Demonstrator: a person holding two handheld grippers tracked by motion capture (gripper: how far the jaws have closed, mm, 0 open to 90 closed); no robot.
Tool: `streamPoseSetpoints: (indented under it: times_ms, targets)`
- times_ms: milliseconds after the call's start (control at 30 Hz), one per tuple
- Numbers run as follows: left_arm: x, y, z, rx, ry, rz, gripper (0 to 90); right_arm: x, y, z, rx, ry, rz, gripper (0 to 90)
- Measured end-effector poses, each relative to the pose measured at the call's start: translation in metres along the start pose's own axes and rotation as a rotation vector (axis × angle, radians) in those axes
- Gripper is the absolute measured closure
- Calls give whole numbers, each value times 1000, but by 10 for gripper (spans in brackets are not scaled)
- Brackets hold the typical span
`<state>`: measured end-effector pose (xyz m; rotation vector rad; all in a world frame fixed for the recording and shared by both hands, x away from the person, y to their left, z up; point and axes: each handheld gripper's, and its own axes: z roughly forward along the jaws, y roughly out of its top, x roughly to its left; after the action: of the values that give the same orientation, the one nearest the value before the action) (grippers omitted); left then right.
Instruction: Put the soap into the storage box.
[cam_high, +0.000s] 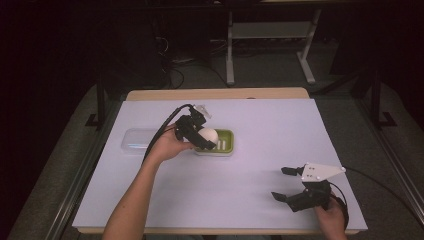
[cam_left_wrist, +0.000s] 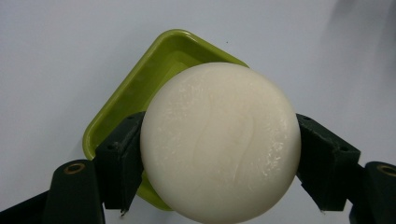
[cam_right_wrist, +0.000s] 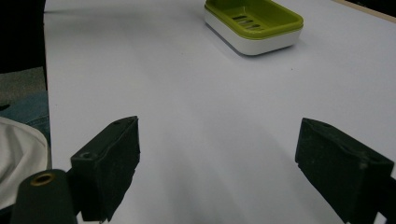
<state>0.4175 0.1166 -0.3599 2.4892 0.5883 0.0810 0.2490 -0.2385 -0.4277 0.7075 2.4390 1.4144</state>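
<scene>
1. Since the sheet-covered table (cam_high: 250, 150) carries everything, it comes first: a pale sheet lies over a wooden top, and all the work sits left of centre.
2. A clear lid (cam_high: 136, 141) lies flat on the sheet, just left of the dish and behind the left hand (cam_high: 167, 147); nothing can be seen in it.
3. The dish (cam_high: 224, 145), green inside with a white base, stands with its long axis across the table. In the right gripper view its slotted floor (cam_right_wrist: 254, 18) looks bare, so it holds nothing for now.
4. The left gripper (cam_high: 200, 137) is clamped on the soap (cam_left_wrist: 220, 142), one jaw pressed on each side of the round bar. The soap hangs over the dish's left end, seemingly lifted clear of the floor, with the green rim (cam_left_wrist: 140, 79) showing behind and beneath it in the left gripper view.
5. The move ahead, as a judgement, turns on that relation: the soap lies over the dish's left end, not its middle, so it probably needs a short shift along the dish's long axis, then lowering.
6. The right gripper (cam_high: 292, 184) rests near the table's front right, well apart from the dish, its jaws spread wide on nothing; the left hand is much nearer.
</scene>
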Motion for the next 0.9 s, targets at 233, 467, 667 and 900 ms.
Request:
streamPoseSetpoints:
  times_ms: [233,467,667,900]
  targets:
    - [5,6,2,3,4,-6,253,1,1,2,2,4,1,131]
    - [10,7,11,-14,-1,-46,253,0,0,1,-2,0,2,131]
    - [12,7,17,-1,6,-50,253,0,0,1,-1,1,2,131]
    - [17,6,21,17,9,-51,253,-1,0,1,-2,1,2,131]
